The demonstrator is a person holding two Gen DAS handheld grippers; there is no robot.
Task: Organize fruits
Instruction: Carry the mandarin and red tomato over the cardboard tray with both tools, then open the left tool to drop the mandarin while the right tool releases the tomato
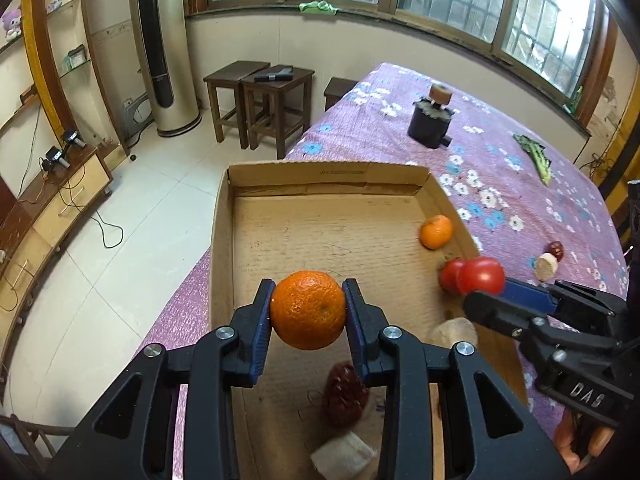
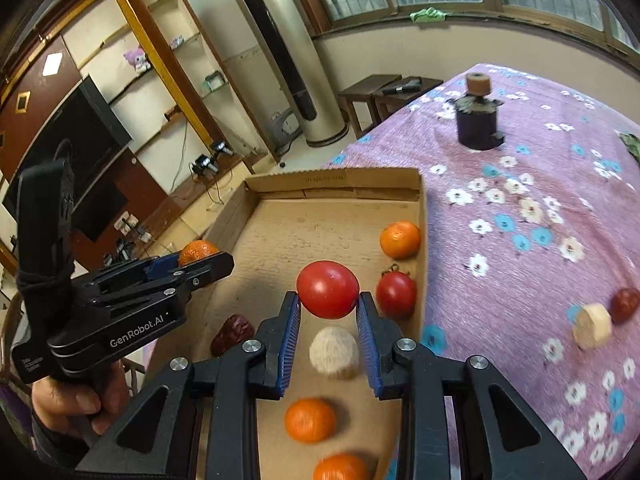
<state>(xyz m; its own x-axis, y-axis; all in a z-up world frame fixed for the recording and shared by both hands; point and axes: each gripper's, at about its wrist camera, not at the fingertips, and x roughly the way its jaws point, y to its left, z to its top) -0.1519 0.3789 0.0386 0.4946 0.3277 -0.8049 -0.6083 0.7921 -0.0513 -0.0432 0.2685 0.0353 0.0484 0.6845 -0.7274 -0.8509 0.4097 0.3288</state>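
Observation:
My left gripper (image 1: 308, 308) is shut on an orange (image 1: 308, 310) and holds it above the cardboard tray (image 1: 224, 216); it also shows in the right wrist view (image 2: 204, 260). My right gripper (image 2: 328, 300) is shut on a red tomato (image 2: 327, 290), above the tray (image 2: 332, 179); it shows in the left wrist view (image 1: 480, 280) too. In the tray lie an orange (image 2: 400, 239), a second tomato (image 2: 396, 294), a pale round fruit (image 2: 334, 354), a dark red date (image 2: 232, 334) and two more oranges (image 2: 310, 419).
On the purple flowered tablecloth (image 2: 520, 240), outside the tray, lie a pale wedge (image 2: 592, 326) and a red date (image 2: 625, 300). A dark pot (image 2: 478, 124) stands farther back. A green vegetable (image 1: 534, 156) lies at the far right. Wooden stools (image 1: 276, 104) stand beyond the table.

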